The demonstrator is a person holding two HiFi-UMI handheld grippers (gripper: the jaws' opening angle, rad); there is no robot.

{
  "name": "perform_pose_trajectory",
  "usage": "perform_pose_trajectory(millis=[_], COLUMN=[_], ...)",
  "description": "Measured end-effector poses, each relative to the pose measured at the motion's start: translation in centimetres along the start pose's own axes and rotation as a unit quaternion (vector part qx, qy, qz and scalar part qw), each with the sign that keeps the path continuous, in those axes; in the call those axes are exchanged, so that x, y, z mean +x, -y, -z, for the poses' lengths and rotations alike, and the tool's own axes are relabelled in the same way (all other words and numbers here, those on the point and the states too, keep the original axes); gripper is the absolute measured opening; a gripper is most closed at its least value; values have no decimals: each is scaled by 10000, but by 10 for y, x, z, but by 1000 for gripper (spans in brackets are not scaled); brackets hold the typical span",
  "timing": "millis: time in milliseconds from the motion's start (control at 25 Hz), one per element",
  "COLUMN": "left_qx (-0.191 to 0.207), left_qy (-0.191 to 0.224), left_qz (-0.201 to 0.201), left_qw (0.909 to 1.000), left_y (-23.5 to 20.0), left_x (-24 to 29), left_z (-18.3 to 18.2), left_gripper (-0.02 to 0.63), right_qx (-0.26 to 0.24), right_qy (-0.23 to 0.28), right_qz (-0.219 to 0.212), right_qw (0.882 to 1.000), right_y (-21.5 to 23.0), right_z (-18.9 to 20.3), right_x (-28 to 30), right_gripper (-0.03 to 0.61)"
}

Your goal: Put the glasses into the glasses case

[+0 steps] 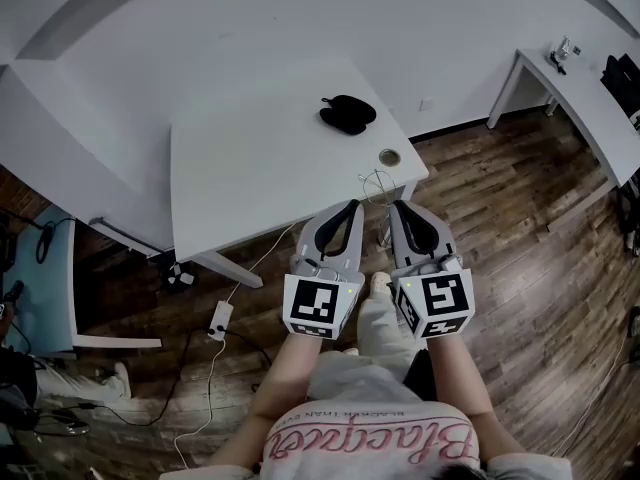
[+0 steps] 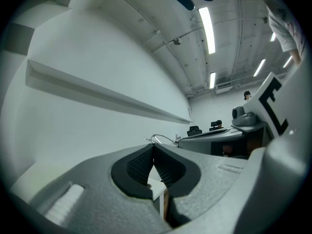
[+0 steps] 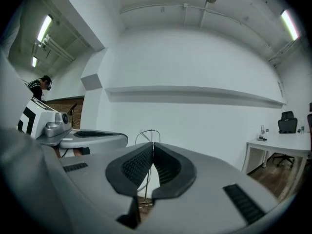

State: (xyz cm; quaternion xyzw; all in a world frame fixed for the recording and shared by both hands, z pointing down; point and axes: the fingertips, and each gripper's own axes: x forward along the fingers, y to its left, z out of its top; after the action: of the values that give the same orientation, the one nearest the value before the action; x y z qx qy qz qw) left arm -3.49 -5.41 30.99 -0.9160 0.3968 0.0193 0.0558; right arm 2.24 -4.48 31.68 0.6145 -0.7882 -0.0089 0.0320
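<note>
A black glasses case (image 1: 347,114) lies at the far right of the white table (image 1: 250,168). Thin wire-framed glasses (image 1: 377,183) rest at the table's near right corner, beside a round hole (image 1: 389,157). My left gripper (image 1: 352,206) and right gripper (image 1: 397,208) hover side by side just off that corner, both shut with nothing between the jaws. In the left gripper view the glasses' wire (image 2: 163,138) shows just beyond the shut left gripper (image 2: 153,146). In the right gripper view the wire rim (image 3: 148,133) rises behind the shut right gripper (image 3: 152,145).
A second white desk (image 1: 575,88) stands at the right, with a black chair behind it. A power strip (image 1: 220,316) and cables lie on the wooden floor under the table's near edge. A blue-seated chair (image 1: 40,288) is at the left. A person (image 3: 41,84) stands far off.
</note>
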Motion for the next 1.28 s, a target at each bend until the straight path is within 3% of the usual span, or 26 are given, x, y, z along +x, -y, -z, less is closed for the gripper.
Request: perform_pose_trajectory(millis=[680,1280], left_qx=[-9,-284], left_qy=[-348,-727], left_qz=[-299,-653], left_qw=[9989,9948], left_y=[-69,-143], left_x=[145,292], left_z=[36,103], left_gripper=[6,6], right_qx=[139,-21], right_qy=[-289,-977], right_qz=[-530,-1319], right_qw=[9981,9864], right_y=[86,154], right_z=[15,76], right_x=[150,304], right_gripper=[12,12])
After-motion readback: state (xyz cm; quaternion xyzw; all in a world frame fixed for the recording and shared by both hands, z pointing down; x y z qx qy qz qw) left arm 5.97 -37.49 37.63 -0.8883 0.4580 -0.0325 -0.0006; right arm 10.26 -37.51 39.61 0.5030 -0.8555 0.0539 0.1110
